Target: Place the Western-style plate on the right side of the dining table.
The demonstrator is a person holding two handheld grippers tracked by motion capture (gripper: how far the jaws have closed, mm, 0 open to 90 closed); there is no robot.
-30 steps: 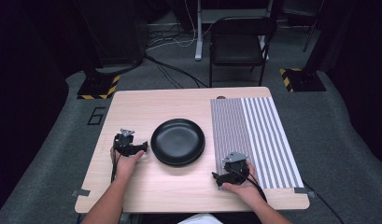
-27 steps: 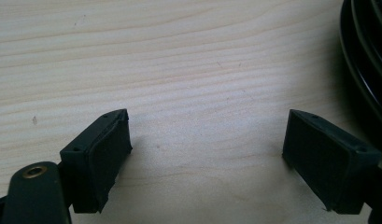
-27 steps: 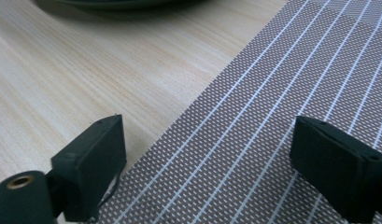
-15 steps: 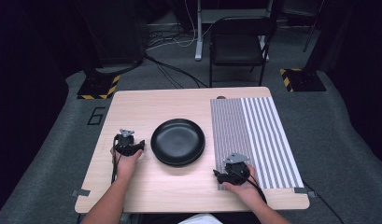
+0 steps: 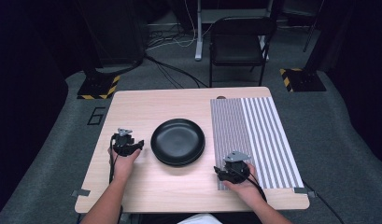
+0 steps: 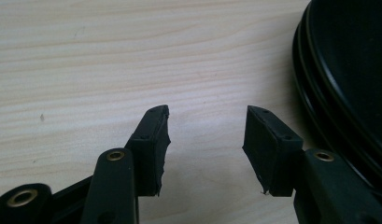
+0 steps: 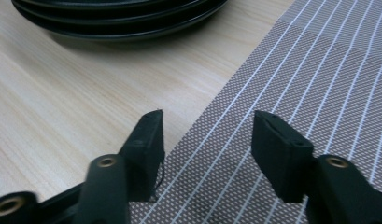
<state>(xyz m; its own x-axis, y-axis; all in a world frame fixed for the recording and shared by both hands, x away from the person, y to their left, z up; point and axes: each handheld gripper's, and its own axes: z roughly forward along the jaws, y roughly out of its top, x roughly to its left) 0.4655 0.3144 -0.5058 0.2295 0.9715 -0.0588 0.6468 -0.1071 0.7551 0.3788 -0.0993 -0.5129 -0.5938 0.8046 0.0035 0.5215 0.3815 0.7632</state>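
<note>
- Table (image 5: 132, 107), filling the centre of the high view: pale wood-grain top, smooth and matt.
- Stacked plates (image 5: 178, 141), centre: black, smooth, with a soft gloss.
- Placemat (image 5: 263, 135), right: woven, finely textured grey with white stripes, matt.
- Left gripper (image 6: 206, 128) pads: black, matt, rubbery, with ragged edges.

Table (image 5: 146, 186) brightly lit from above, surroundings dark; close views sharp, soft shadows.
</note>
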